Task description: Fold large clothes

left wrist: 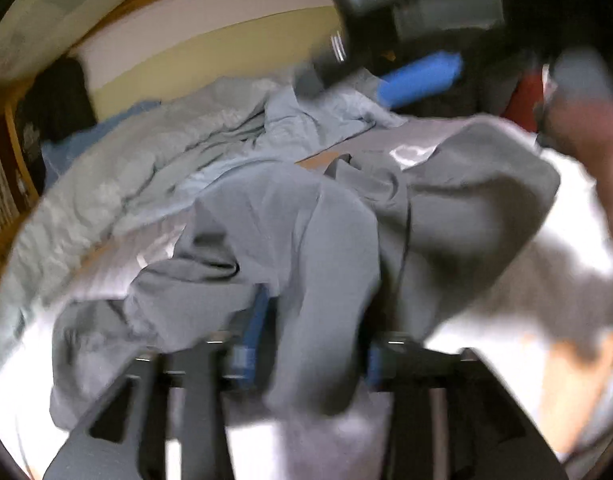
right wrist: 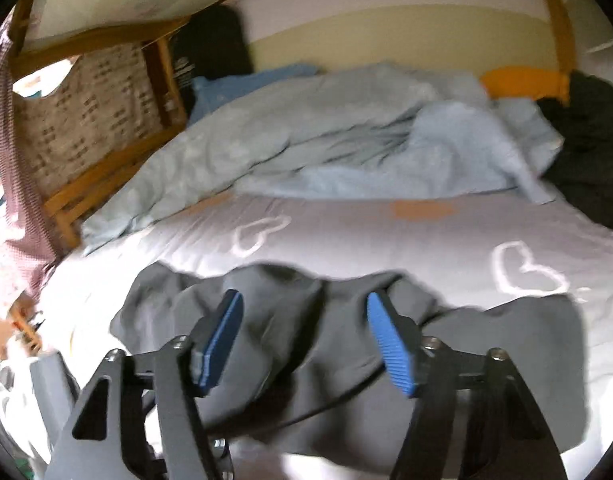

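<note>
Two grippers on one grey garment (left wrist: 306,216), bunched on the bed (right wrist: 386,224) at 6 o'clock. Left gripper (left wrist: 310,360): jaws half apart, a fold between them, too blurry to tell if it's pinched. Right gripper (right wrist: 306,340): jaws apart, cloth loose between. Looks soft, light, floppy; I'd grab hems or corners. Plain, rumpled.

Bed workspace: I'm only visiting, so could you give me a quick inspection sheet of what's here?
Surface: grey bedsheet with white heart outlines.
Job's things: crumpled dark grey garment, unfolded on the sheet.
Clutter: pale blue duvet, black clothing heap, orange cushion.
Tongs: left tongs have grey fabric between them, grip unclear; right tongs open over the garment.
Cables: thin black cord across the garment.
Surroundings: woven wicker basket in a wooden frame.
</note>
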